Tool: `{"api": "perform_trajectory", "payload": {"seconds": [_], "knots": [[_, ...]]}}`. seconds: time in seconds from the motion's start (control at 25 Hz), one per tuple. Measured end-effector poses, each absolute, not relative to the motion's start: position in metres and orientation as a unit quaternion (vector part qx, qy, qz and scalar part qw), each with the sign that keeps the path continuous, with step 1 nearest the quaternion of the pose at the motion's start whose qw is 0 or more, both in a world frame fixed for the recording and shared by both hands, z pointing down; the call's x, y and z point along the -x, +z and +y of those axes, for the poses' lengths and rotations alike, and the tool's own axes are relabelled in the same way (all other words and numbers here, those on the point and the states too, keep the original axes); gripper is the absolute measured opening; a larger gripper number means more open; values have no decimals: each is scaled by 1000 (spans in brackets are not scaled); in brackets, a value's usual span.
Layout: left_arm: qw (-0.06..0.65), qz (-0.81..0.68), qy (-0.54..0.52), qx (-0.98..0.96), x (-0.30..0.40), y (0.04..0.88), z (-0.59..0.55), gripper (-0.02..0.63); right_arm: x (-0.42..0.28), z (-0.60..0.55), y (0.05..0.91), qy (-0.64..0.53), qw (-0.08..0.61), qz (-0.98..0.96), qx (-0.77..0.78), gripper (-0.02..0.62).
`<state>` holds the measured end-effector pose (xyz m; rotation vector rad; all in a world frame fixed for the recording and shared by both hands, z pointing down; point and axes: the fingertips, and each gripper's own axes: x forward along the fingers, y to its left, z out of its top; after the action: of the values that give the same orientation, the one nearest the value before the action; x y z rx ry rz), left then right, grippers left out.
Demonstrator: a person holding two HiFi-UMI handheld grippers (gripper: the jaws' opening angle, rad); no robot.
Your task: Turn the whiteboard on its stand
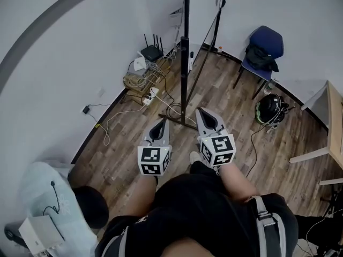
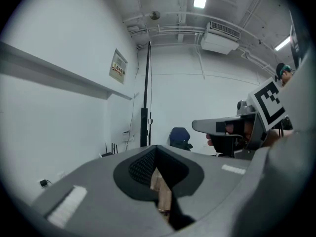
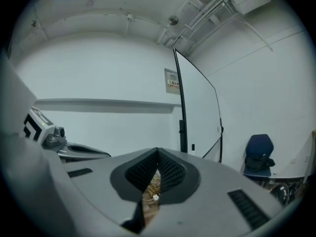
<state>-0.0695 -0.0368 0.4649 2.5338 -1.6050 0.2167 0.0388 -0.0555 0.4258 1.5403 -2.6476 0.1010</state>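
Observation:
The whiteboard [image 3: 200, 107] stands nearly edge-on to me, a white panel in a thin black frame. Its black stand pole [image 1: 185, 63] rises from a foot on the wooden floor [image 1: 179, 123]; the left gripper view shows the same pole [image 2: 144, 117]. My left gripper [image 1: 159, 125] hangs shut and empty just left of the stand's foot. My right gripper [image 1: 206, 115] is shut too, with nothing in it, just right of the foot. Neither gripper touches the board or the stand. In each gripper view the jaws [image 2: 157, 149] [image 3: 158, 154] meet at the tips.
A router [image 1: 151, 52], a tangle of cables [image 1: 144, 76] and a power strip [image 1: 149, 96] lie by the wall behind the stand. At the right are a blue chair [image 1: 262, 50], a black helmet [image 1: 269, 108] and a table [image 1: 335, 122]. A person in pale clothes [image 1: 51, 202] crouches at lower left.

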Motion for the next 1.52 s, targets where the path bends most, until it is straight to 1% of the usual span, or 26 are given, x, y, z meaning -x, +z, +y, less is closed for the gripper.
{"api": "perform_trajectory", "payload": {"seconds": [0.24, 0.6, 0.76, 0.92, 1.04, 1.24, 1.36, 1.4, 1.44, 1.52], "knots": [[63, -540, 78, -836, 48, 457, -92, 8, -54, -113, 420, 42, 33, -871, -489, 5], [89, -565, 78, -817, 46, 460, -175, 8, -54, -204, 426, 47, 48, -886, -460, 5], [90, -569, 87, -813, 39, 460, -209, 8, -57, -240, 428, 56, 45, -891, -449, 5], [85, -577, 95, -807, 35, 459, -237, 8, -62, -270, 431, 62, 30, -897, -436, 5], [93, -575, 113, -805, 33, 471, -247, 8, -65, -290, 442, 62, 31, -898, -434, 5], [101, -563, 132, -809, 47, 481, -271, 8, -56, -308, 445, 72, 19, -901, -427, 5], [93, -562, 115, -814, 60, 466, -288, 8, -46, -308, 436, 78, -14, -915, -397, 5], [90, -562, 110, -815, 65, 462, -291, 8, -43, -309, 435, 82, -21, -918, -388, 45], [88, -562, 110, -815, 69, 462, -295, 8, -41, -312, 435, 84, -20, -918, -386, 106], [92, -559, 112, -816, 75, 465, -300, 8, -41, -323, 438, 81, -9, -913, -399, 114]]}}
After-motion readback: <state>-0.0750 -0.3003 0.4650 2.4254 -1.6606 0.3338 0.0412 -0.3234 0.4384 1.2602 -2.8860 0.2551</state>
